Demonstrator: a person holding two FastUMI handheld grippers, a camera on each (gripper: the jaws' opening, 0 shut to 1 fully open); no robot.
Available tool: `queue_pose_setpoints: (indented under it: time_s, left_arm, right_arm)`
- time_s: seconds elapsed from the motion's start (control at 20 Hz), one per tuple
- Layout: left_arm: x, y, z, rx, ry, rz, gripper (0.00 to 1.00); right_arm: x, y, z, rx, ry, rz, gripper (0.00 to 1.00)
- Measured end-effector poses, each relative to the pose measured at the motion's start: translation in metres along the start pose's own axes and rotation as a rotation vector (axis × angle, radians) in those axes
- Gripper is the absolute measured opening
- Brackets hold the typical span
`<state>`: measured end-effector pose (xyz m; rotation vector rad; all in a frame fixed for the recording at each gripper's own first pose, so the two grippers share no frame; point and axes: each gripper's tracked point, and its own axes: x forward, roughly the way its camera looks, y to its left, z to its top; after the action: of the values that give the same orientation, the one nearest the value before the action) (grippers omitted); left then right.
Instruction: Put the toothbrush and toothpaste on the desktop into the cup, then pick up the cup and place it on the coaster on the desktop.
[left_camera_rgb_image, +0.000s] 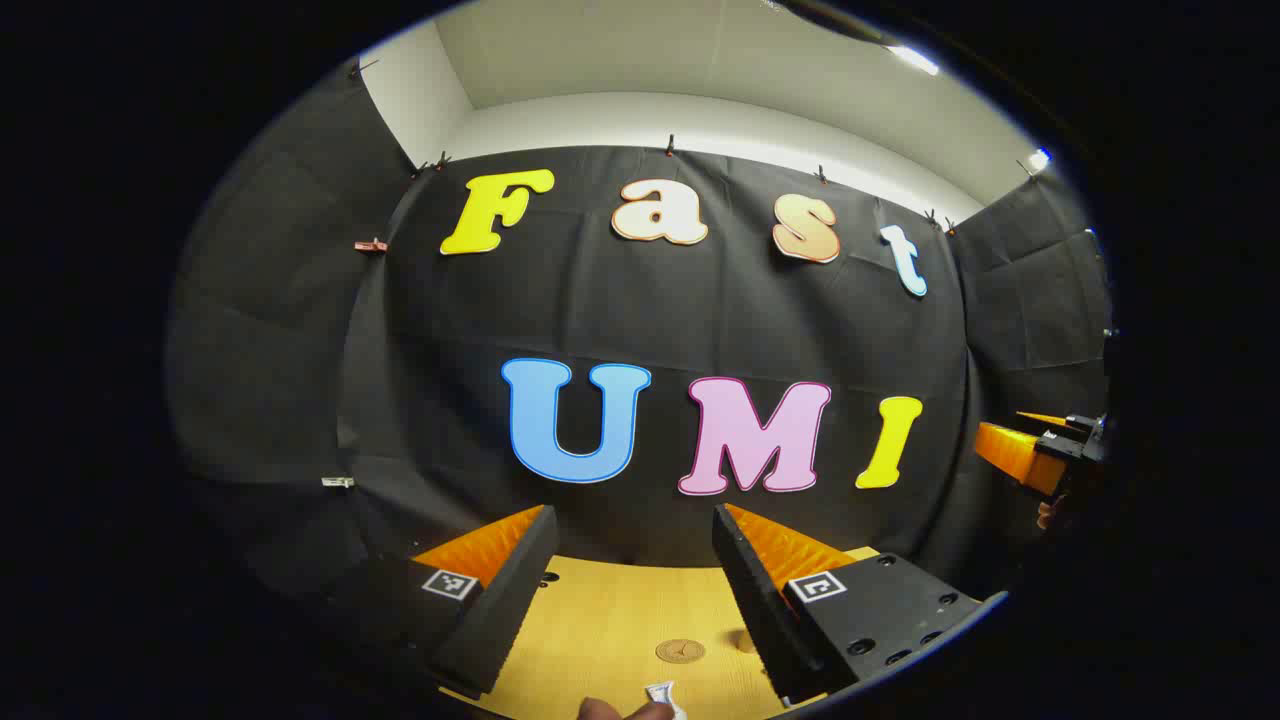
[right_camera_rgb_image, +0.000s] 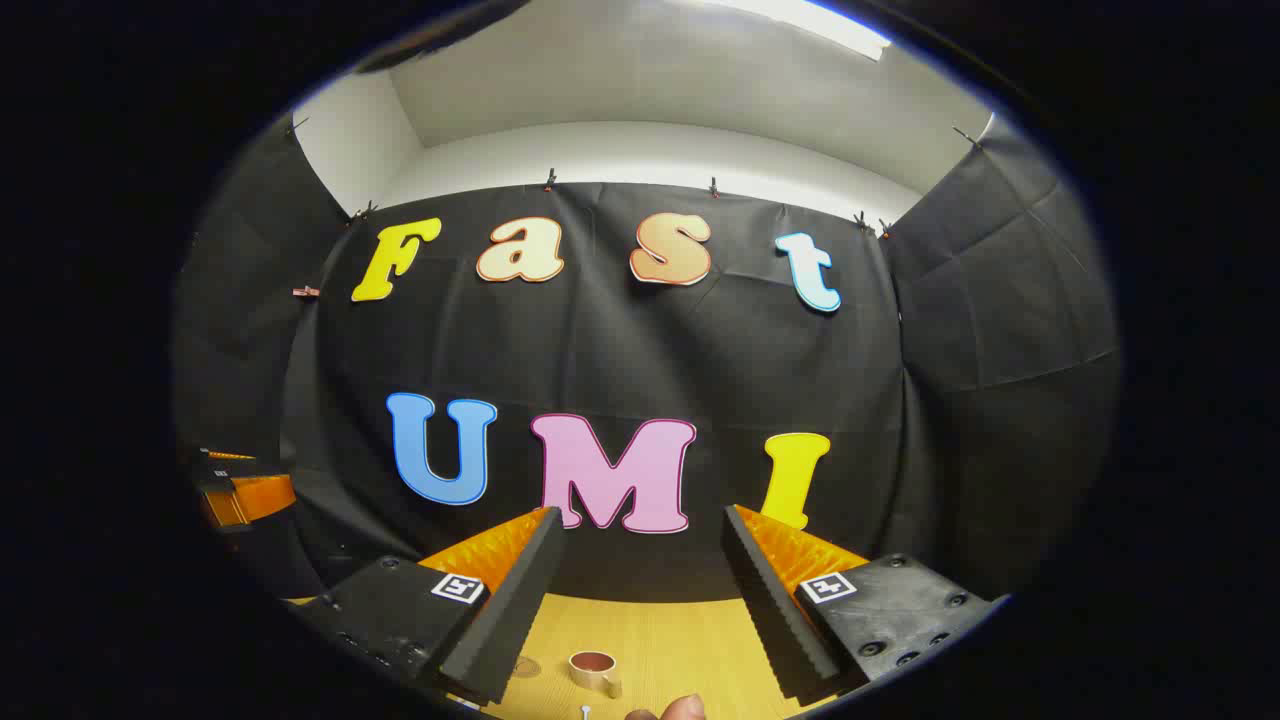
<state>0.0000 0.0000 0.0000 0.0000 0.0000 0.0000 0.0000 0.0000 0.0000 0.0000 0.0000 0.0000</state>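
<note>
Left gripper view looks along a gripper held high and level above the tabletop (left_camera_rgb_image: 610, 620), a pale wooden surface that takes up the lower part of the scene below the black booth wall. The left gripper (left_camera_rgb_image: 635, 545) has its jaws spread wide with nothing between them, which suits a stance before any grasp has begun. At the far right edge the other gripper appears, also raised off the wood. On the tabletop ahead lies the coaster (left_camera_rgb_image: 680, 651), a small flat brown disc set apart in open space, probably so the cup can be lowered onto it without crowding. Nearer the bottom edge a small white object (left_camera_rgb_image: 662, 694) shows, possibly one end of the toothpaste or toothbrush, though too little is visible to tell which.

In the right gripper view the right gripper (right_camera_rgb_image: 640, 550) likewise has its jaws wide apart and empty. Below them the cup (right_camera_rgb_image: 594, 668) stands upright on the wood with its mouth facing up, ready to receive things. A thin white tip (right_camera_rgb_image: 585, 711) lies just in front of it, too small to identify. The task appears to be at its very start, with nothing yet in the cup.
</note>
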Motion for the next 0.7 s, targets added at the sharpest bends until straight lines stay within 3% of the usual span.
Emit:
queue_pose_setpoints:
  time_s: [0.7]
  left_arm:
    - [0.032, -0.020, -0.054, 0.013, 0.117, -0.045, 0.97]
  right_arm:
    - [0.028, 0.009, -0.041, -0.027, 0.061, 0.028, 0.97]
